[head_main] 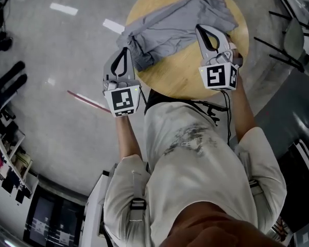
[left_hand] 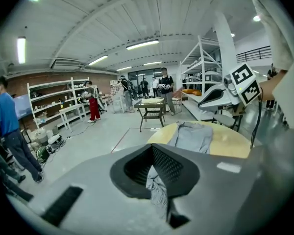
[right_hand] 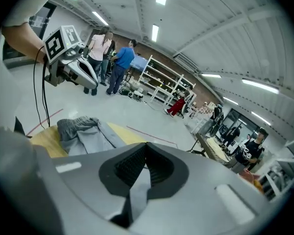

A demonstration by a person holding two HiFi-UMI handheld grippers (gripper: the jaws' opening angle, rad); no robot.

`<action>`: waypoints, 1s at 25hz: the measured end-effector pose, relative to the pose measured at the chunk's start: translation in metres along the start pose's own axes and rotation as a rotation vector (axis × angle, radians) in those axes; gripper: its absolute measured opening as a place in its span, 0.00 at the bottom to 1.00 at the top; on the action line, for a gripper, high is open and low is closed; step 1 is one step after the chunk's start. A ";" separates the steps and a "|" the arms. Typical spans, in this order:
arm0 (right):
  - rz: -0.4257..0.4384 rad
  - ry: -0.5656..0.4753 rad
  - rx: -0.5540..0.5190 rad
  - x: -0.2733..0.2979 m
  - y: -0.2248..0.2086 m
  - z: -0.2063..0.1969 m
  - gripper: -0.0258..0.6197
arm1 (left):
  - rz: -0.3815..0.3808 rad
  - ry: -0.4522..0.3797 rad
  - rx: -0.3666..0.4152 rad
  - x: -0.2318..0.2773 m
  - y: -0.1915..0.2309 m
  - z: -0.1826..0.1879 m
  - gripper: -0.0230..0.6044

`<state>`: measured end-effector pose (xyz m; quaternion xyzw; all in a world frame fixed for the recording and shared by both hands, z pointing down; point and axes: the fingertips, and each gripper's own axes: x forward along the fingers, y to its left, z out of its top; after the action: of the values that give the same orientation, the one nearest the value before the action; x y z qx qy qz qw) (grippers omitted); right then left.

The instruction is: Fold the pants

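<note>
Nearest the camera, the person's two arms reach forward to a round wooden table (head_main: 188, 78). The left gripper (head_main: 124, 50) is clamped shut on a pinch of grey cloth at the table's left edge, where the gathered waistband (head_main: 130, 39) of the pants (head_main: 180, 22) is bunched. The right gripper (head_main: 201, 30) is likewise closed on a flap of the same cloth, nearer the table's right side (each gripper view shows grey fabric caught between its own jaws). Beyond the jaws, the pants lie loosely across the middle of the tabletop, rumpled rather than flat, with one end drawn into a narrow bunch at the far rim. No crisp crease or squared stack is visible, so the fold appears to be at an early stage: both grips are taken, but the held edge is not yet carried over and laid down. Aligning, laying and smoothing seem to remain.
</note>
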<state>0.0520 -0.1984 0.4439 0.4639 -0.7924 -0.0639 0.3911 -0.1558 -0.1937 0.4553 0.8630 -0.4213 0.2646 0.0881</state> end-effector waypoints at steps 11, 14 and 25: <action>-0.149 -0.032 0.189 -0.053 0.058 0.037 0.05 | -0.152 -0.114 0.114 -0.039 -0.006 0.019 0.05; -0.207 -0.016 0.226 -0.072 0.077 0.048 0.05 | -0.207 -0.144 0.143 -0.059 -0.008 0.017 0.05; -0.327 0.009 0.308 -0.136 0.140 0.098 0.05 | -0.305 -0.227 0.227 -0.136 0.003 0.020 0.05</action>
<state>-0.0744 -0.0390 0.3651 0.6405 -0.7053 -0.0026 0.3038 -0.2193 -0.1108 0.3665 0.9454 -0.2604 0.1951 -0.0185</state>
